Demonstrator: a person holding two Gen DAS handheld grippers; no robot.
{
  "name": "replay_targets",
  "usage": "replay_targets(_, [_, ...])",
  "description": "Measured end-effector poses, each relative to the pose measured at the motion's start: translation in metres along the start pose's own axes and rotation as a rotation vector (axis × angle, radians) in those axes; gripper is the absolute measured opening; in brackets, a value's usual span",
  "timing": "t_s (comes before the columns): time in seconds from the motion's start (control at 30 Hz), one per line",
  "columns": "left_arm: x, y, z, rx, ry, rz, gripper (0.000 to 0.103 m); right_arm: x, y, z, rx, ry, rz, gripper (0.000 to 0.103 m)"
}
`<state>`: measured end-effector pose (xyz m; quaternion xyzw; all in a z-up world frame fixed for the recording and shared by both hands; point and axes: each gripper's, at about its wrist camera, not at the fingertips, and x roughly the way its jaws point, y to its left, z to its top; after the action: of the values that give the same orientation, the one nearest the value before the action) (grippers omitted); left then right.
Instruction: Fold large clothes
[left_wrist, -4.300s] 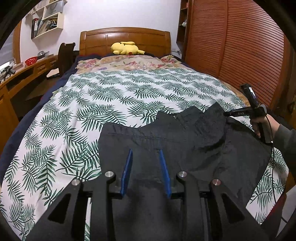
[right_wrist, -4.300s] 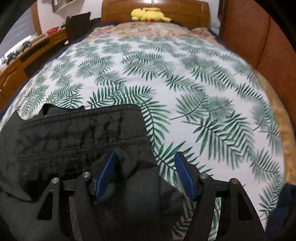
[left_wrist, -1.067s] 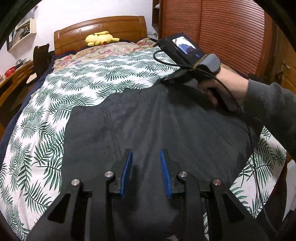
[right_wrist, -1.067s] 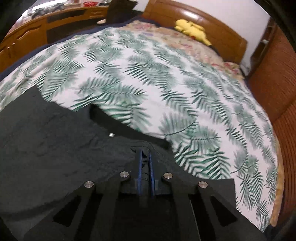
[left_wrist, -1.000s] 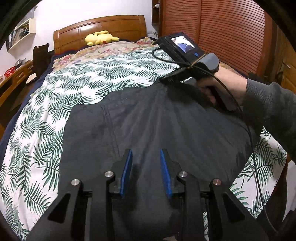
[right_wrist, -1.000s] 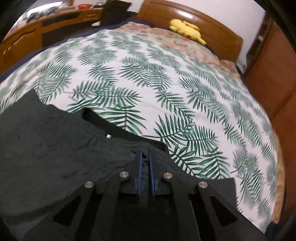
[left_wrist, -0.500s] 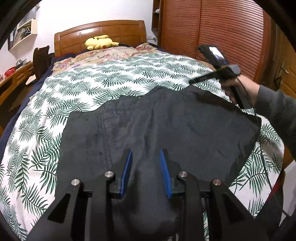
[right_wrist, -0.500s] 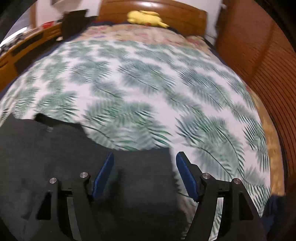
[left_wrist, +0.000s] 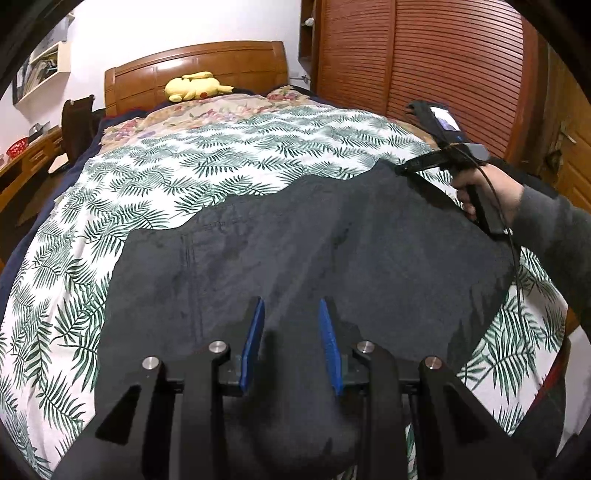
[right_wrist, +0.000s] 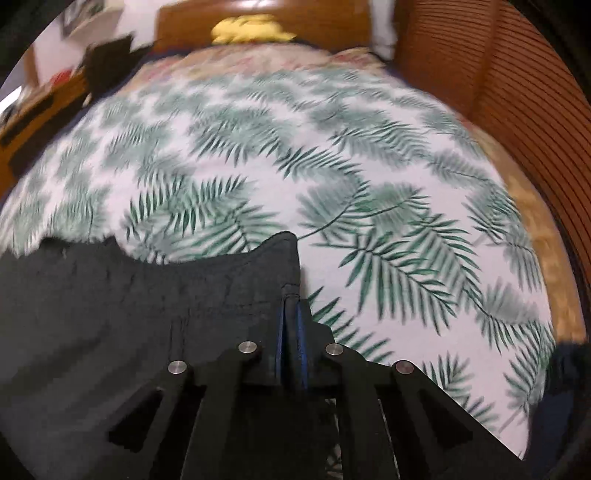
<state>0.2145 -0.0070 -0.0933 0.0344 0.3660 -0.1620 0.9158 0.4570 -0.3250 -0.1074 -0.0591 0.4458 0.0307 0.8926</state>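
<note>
I find the black garment (left_wrist: 314, 240) spread flat on the near half of the leaf-print bedspread (left_wrist: 221, 162). Its far edge runs unevenly across the bed; beyond that edge the bedspread lies bare up to the floral pillows (left_wrist: 207, 110) and the yellow plush toy (left_wrist: 195, 86) at the wooden headboard (left_wrist: 195, 62). On the right the bed runs close along the slatted wardrobe doors (left_wrist: 424, 62) — little room there. On the left, bedspread shows beside the cloth.

My right gripper (right_wrist: 290, 325) has just been closing, and its jaws are now clamped on the garment's far right corner, fabric pinched between the blue pads (right_wrist: 300, 332). From the left wrist view I see it held by a sleeved hand (left_wrist: 487, 192) at that corner.

My left gripper (left_wrist: 291, 339) hangs over the near middle of the cloth, jaws partly apart — the cloth between them is bunched into a fold, but I cannot tell whether the pads press it.
</note>
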Motion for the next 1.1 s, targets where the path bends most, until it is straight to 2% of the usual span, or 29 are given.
replay_targets(0.1, [-0.002,-0.005,0.002,-0.011,-0.012,-0.005,0.029,-0.026,0.015,-0.007,-0.066,-0.043,-0.024,0.019])
replay_targets(0.13, [-0.002,-0.006,0.002,-0.015,-0.015,-0.004,0.029,-0.036,0.018,-0.011,-0.076,-0.045,-0.011,0.034])
replay_targets(0.2, [-0.003,-0.012,0.002,-0.018,-0.017,-0.015,0.029,-0.056,0.023,-0.021,-0.097,-0.064,0.031,0.052])
replay_targets(0.23, [-0.004,-0.015,0.002,-0.016,-0.021,-0.019,0.029,-0.064,0.026,-0.026,-0.105,-0.076,0.044,0.055])
replay_targets(0.37, [-0.007,-0.03,-0.001,-0.004,-0.029,-0.042,0.029,-0.097,0.036,-0.063,-0.154,-0.096,0.144,0.057])
replay_targets(0.53, [-0.007,-0.047,-0.006,0.022,-0.021,-0.063,0.029,-0.114,0.055,-0.114,-0.213,-0.08,0.207,0.057])
replay_targets(0.7, [-0.004,-0.053,-0.009,0.004,-0.012,-0.085,0.029,-0.126,0.051,-0.148,-0.188,-0.096,0.183,0.057])
replay_targets(0.8, [-0.006,-0.057,-0.011,0.011,-0.015,-0.075,0.029,-0.128,0.041,-0.162,-0.185,-0.098,0.141,0.057])
replay_targets(0.93, [-0.006,-0.059,-0.014,0.01,-0.018,-0.065,0.029,-0.109,0.025,-0.18,-0.145,0.019,0.108,0.057])
replay_targets(1.1, [-0.005,-0.064,-0.015,0.015,-0.017,-0.072,0.029,-0.105,0.016,-0.195,-0.119,-0.028,0.141,0.058])
